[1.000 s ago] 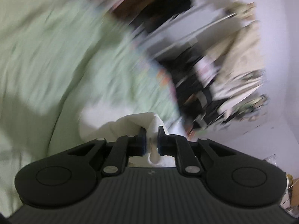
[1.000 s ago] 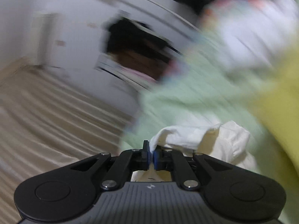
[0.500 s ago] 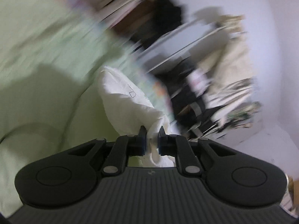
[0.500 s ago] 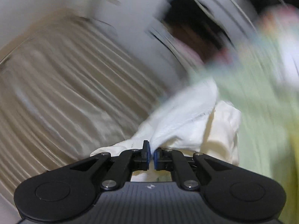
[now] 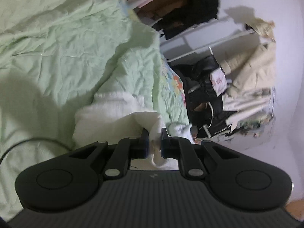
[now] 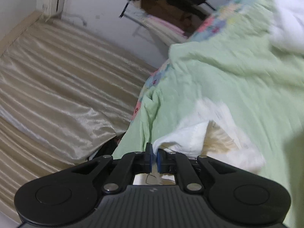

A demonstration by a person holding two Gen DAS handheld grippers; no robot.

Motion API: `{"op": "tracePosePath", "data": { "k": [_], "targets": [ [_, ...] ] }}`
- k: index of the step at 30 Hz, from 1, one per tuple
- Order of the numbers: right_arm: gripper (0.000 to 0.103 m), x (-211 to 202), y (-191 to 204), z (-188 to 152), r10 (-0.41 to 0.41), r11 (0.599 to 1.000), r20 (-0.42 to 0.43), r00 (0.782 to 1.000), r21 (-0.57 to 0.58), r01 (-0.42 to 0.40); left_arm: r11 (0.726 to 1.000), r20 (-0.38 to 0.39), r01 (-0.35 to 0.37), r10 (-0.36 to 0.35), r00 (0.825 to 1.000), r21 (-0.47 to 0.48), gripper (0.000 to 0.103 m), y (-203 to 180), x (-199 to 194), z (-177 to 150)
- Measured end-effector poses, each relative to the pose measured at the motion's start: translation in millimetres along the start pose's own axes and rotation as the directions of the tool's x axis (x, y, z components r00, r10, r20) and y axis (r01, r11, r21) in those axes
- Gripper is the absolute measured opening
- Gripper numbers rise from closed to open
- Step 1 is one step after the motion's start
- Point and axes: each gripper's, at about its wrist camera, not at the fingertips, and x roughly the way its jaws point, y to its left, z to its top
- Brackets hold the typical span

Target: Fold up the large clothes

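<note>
A white garment [image 5: 106, 117] lies bunched on the green bedspread [image 5: 57, 47] near the bed's edge. My left gripper [image 5: 153, 140] is shut on a fold of the white garment, which bulges between the fingers. In the right wrist view the same white garment [image 6: 201, 133], with a cream inner side, lies on the green bedspread [image 6: 237, 72]. My right gripper [image 6: 154, 157] is shut on an edge of it, close to the bed's side.
A clothes rack [image 5: 218, 79] with dark and beige clothes stands past the bed. A black cable [image 5: 34, 142] lies on the bedspread at the left. A beige satin curtain [image 6: 57, 85] hangs beside the bed. A white heap [image 6: 286, 24] lies on the bed farther off.
Both grippers swung fast with the garment in them and have come down toward the bed. The garment now lies more on the bedspread. The blur has cleared.
</note>
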Motion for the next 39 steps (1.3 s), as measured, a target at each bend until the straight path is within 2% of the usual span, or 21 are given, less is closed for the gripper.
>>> {"op": "tracePosePath", "data": {
  "k": [4,6,7,8,9,11,13,15,18,20,21,22,24,25,27,28,29,31,34,37,39],
  "targets": [
    [0.025,71,5,64,-0.111,0.993,-0.046,0.993,-0.055,0.109,0.985,-0.05,-0.121,0.116,0.992,-0.126,0.015,44,44,47],
    [0.036,84,1,72,-0.155,0.986,-0.021,0.988,-0.057,0.154,0.963,-0.074,-0.177,0.166,0.983,-0.201,0.015,70,59,57],
    [0.046,91,-3,75,-0.229,0.971,0.006,0.974,-0.077,0.228,0.959,-0.082,-0.175,0.16,0.984,-0.223,0.016,79,62,58],
    [0.048,93,-5,76,-0.258,0.962,0.02,0.966,-0.089,0.259,0.96,-0.088,-0.166,0.149,0.985,-0.227,0.017,83,63,58],
    [0.048,93,-5,74,-0.27,0.957,0.032,0.962,-0.103,0.272,0.961,-0.09,-0.151,0.133,0.987,-0.231,0.023,89,62,57],
    [0.051,76,-7,54,-0.244,0.957,0.058,0.968,-0.146,0.25,0.963,-0.074,-0.126,0.111,0.991,-0.237,0.046,92,57,55],
    [0.054,61,-9,37,-0.227,0.959,0.06,0.972,-0.16,0.234,0.964,-0.01,-0.079,0.079,0.997,-0.254,0.072,96,37,51],
    [0.057,47,-11,20,-0.24,0.958,0.069,0.968,-0.142,0.248,0.961,0.04,-0.041,0.054,0.998,-0.273,0.082,98,20,50],
    [0.063,18,-23,-9,-0.227,0.973,0.098,0.969,-0.016,0.229,0.963,0.091,0.004,0.021,0.996,-0.27,0.086,95,-4,44],
    [0.074,7,-30,-25,-0.221,0.975,0.093,0.971,0.058,0.217,0.98,0.048,-0.051,0.061,0.997,-0.192,0.092,80,-3,39],
    [0.075,7,-33,-30,-0.222,0.973,0.071,0.972,0.085,0.216,0.987,-0.005,-0.103,0.103,0.995,-0.122,0.095,70,6,35],
    [0.075,8,-36,-36,-0.222,0.97,0.05,0.974,0.112,0.215,0.984,-0.068,-0.173,0.17,0.983,-0.038,0.095,61,20,29],
    [0.075,16,-31,-50,-0.175,0.975,0.004,0.985,0.14,0.172,0.929,-0.134,-0.343,0.361,0.923,0.139,0.095,47,50,15],
    [0.075,20,-28,-57,-0.148,0.977,-0.018,0.989,0.153,0.149,0.911,-0.137,-0.371,0.396,0.908,0.181,0.094,45,59,11],
    [0.075,30,-19,-68,-0.098,0.98,-0.069,0.993,0.165,0.108,0.831,-0.139,-0.445,0.511,0.849,0.334,0.094,39,90,-3],
    [0.075,39,-12,-71,-0.083,0.983,-0.105,0.991,0.156,0.099,0.833,-0.144,-0.446,0.51,0.848,0.326,0.091,39,92,-3],
    [0.074,46,-7,-74,-0.095,0.981,-0.121,0.988,0.159,0.113,0.836,-0.144,-0.443,0.506,0.85,0.323,0.089,38,91,-3],
    [0.075,57,-4,-79,-0.134,0.97,-0.135,0.982,0.184,0.158,0.839,-0.115,-0.416,0.48,0.87,0.352,0.089,25,76,1],
    [0.075,65,-8,-85,-0.194,0.94,-0.095,0.976,0.266,0.213,0.821,-0.059,-0.378,0.442,0.895,0.427,0.089,-2,50,7],
    [0.076,74,0,-87,-0.225,0.925,-0.054,0.973,0.303,0.23,0.76,0.016,-0.256,0.308,0.951,0.598,0.097,-52,21,21],
    [0.077,83,4,-91,-0.215,0.898,-0.041,0.976,0.385,0.214,0.752,-0.058,-0.121,0.207,0.977,0.648,0.101,-60,34,32]
  ]
}}
